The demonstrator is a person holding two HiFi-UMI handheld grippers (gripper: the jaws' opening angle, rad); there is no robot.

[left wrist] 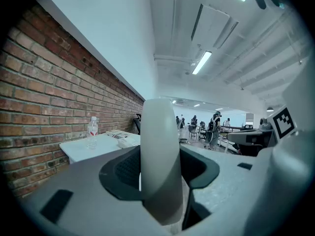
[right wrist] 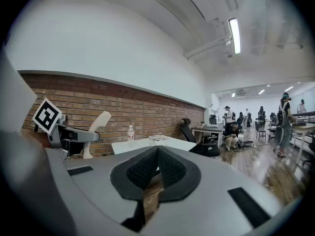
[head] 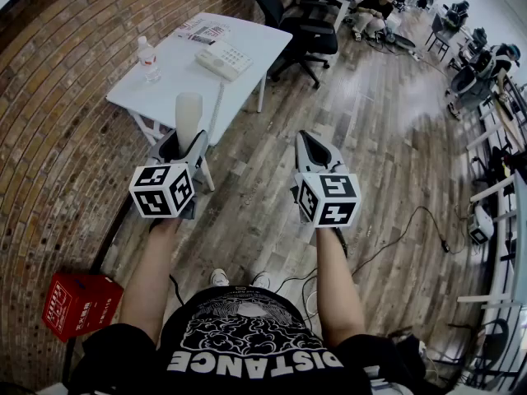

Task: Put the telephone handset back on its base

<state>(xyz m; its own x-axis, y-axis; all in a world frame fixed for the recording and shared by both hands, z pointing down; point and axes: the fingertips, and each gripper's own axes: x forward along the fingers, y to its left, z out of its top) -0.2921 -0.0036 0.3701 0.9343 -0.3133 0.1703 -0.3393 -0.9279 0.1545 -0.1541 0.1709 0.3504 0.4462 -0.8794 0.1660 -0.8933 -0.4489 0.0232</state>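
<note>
Left claw [head: 188, 145] is clamped on the handset [head: 188, 112], which stands upright and is gripped near its lower end. Right claw [head: 317, 151] is closed, nothing in it. Base [head: 224, 59] sits on the desk [head: 177, 85], well ahead, near a bottle [head: 147, 58]. Handset looks like rigid, smooth plastic: probably light, slippery, and top-heavy in this low grip. Mid-handle would likely hold steadier for seating it level in the cradle.

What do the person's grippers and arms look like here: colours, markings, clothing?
The left gripper and right gripper match: light grey wedge-shaped bodies, black mesh-textured pads, and a white cube with black square markers behind each. The person wears a black T-shirt with white print; its short sleeves leave the forearms bare.
</note>
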